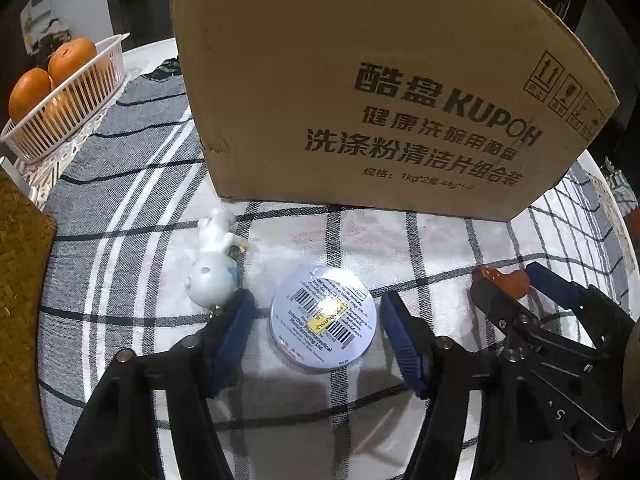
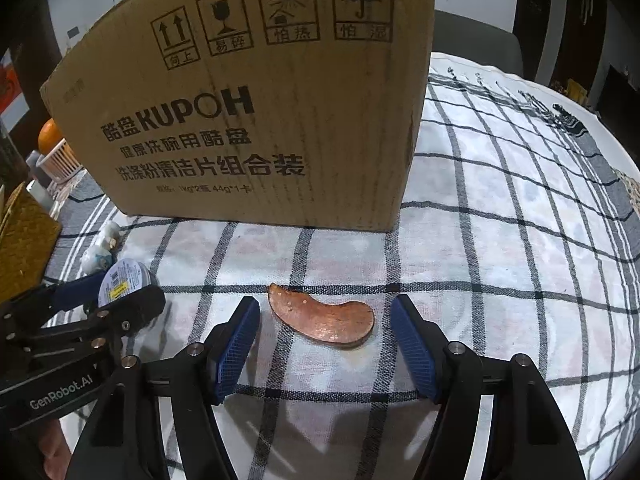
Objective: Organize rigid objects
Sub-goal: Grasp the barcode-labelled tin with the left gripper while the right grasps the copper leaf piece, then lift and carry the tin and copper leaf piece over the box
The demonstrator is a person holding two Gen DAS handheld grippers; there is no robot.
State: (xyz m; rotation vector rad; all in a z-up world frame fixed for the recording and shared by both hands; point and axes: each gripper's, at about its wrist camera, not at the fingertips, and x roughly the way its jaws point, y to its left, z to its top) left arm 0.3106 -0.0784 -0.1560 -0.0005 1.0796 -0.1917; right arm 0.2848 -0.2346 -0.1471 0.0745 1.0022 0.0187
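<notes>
A round tin (image 1: 323, 317) with a barcode label lies flat on the checked cloth. My left gripper (image 1: 318, 312) is open, its blue pads on either side of the tin, not touching. A white figurine (image 1: 212, 264) lies just left of it. A curved brown wooden piece (image 2: 322, 316) lies flat on the cloth. My right gripper (image 2: 325, 320) is open around it, pads apart from it. The tin (image 2: 122, 282) and figurine (image 2: 98, 256) also show at the left of the right wrist view. The right gripper (image 1: 504, 284) shows at the right of the left wrist view.
A large cardboard box (image 1: 360, 80) stands upright just behind both objects. A white basket of oranges (image 1: 60, 92) sits at the far left. A woven brown box (image 1: 20, 280) stands at the left edge. The checked cloth (image 2: 520, 240) covers the round table.
</notes>
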